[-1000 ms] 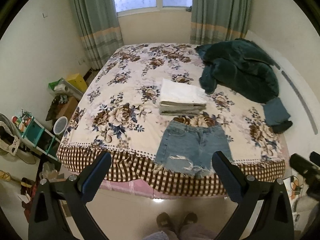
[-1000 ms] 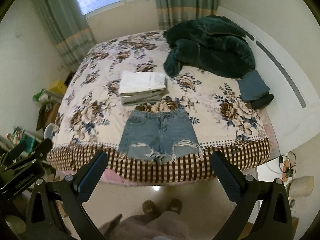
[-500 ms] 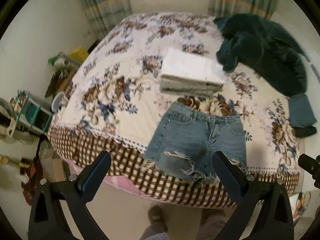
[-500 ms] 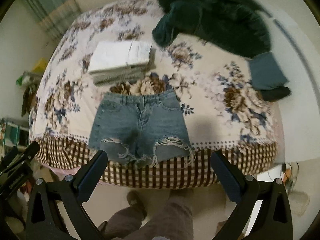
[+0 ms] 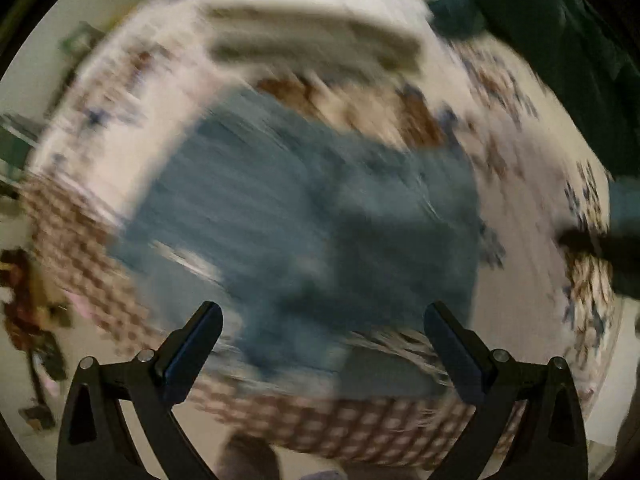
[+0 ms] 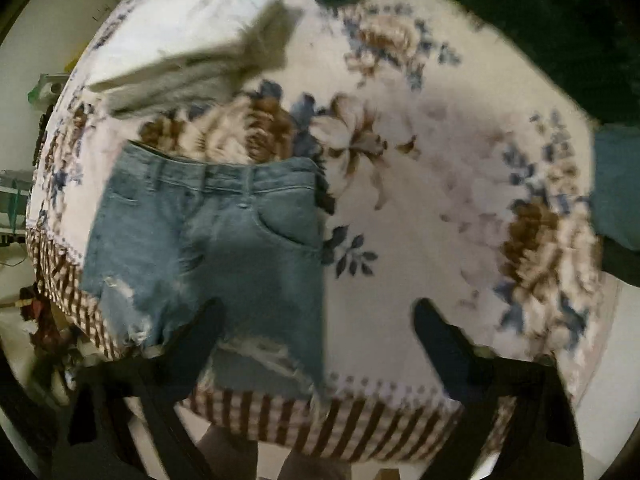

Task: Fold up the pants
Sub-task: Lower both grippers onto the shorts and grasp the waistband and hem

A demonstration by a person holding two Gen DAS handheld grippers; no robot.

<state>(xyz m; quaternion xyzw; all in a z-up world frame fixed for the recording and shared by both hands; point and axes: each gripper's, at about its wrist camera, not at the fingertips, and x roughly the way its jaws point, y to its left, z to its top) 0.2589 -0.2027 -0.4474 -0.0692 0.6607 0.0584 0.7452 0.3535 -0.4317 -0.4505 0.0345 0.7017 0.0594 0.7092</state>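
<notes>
Light blue denim shorts (image 6: 208, 248) with frayed hems lie flat at the near edge of the flowered bed, waistband away from me. In the left wrist view the shorts (image 5: 312, 216) fill the middle, heavily blurred. My left gripper (image 5: 322, 340) is open and empty just above their hem. My right gripper (image 6: 316, 328) is open and empty over the shorts' right leg hem and the bedspread beside it.
A stack of folded white and grey clothes (image 6: 192, 52) lies behind the shorts. A dark green jacket (image 6: 500, 4) is heaped at the back right. The bed's checked valance (image 6: 320, 412) marks the near edge, with floor below.
Both grippers have dropped quickly toward the bed and the shorts, which now loom much larger. Both stay open. The shorts have not moved.
</notes>
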